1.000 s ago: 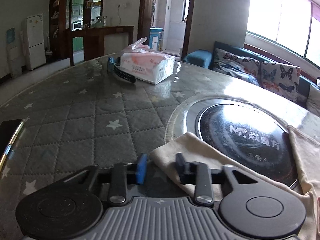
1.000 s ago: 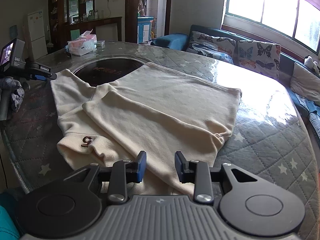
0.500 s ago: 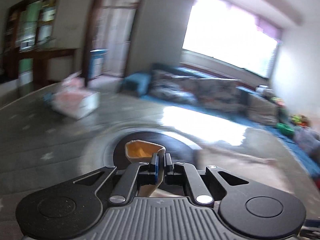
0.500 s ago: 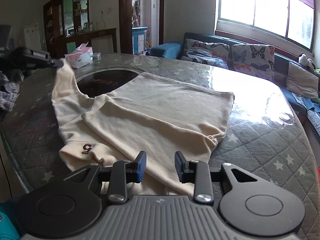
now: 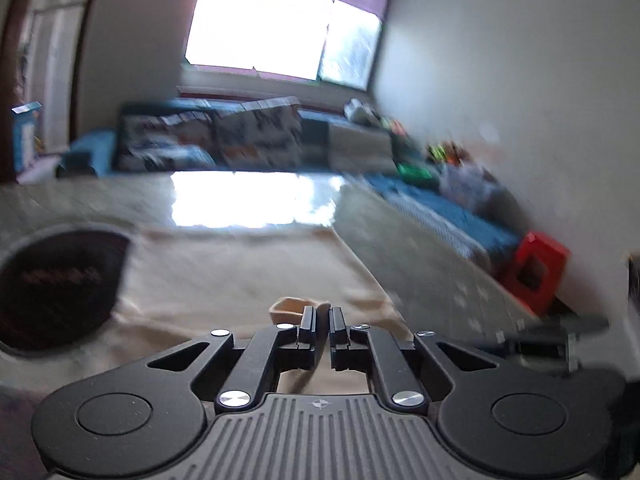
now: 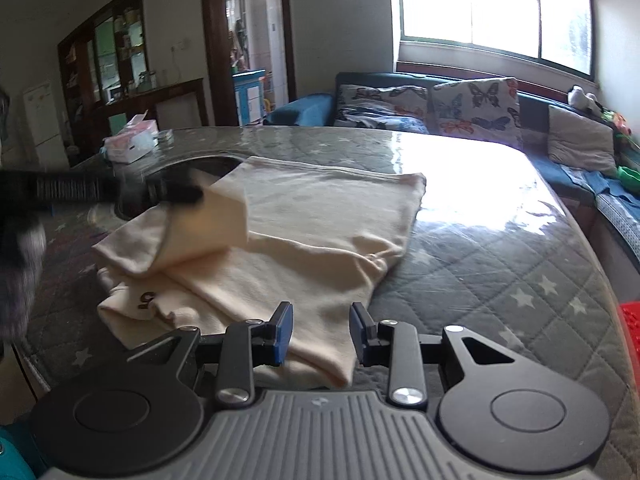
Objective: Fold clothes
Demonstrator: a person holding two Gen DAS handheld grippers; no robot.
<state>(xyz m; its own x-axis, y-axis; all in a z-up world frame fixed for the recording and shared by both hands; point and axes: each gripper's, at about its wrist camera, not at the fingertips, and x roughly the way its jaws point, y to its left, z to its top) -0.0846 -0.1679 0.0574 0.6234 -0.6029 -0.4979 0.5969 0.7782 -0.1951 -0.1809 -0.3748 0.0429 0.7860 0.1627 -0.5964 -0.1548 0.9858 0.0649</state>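
Item: cream garment (image 6: 312,220), lying on a round table (image 6: 500,248) with a grey quilted star-print cover under a glossy clear sheet. The body is spread flat toward the far side; the near hem lies close to the table's front edge. A small dark emblem (image 6: 146,299) shows on the near-left part. One sleeve (image 6: 196,228) is lifted and drawn across the body, its cuff raised above the cloth.

Left gripper (image 5: 322,322): clenched on the sleeve cuff (image 5: 294,309), cloth pinched between the nearly closed fingers; the view is motion-blurred. In the right wrist view it appears as a blurred dark shape (image 6: 176,192) at the sleeve's raised end.

Right gripper (image 6: 320,334): released, fingers spread, hovering low over the near hem; whether the blue pads (image 6: 283,334) touch the cloth cannot be told.

Table fittings: dark circular inset (image 6: 192,172) in the centre, partly covered by the garment. Tissue box (image 6: 132,146) at the far left edge.

Surroundings: dark sofa (image 6: 540,120) with butterfly-print cushions (image 6: 476,108) under a bright window (image 6: 492,8); a red stool (image 5: 534,274) by the wall; white refrigerator (image 6: 42,120) at far left.
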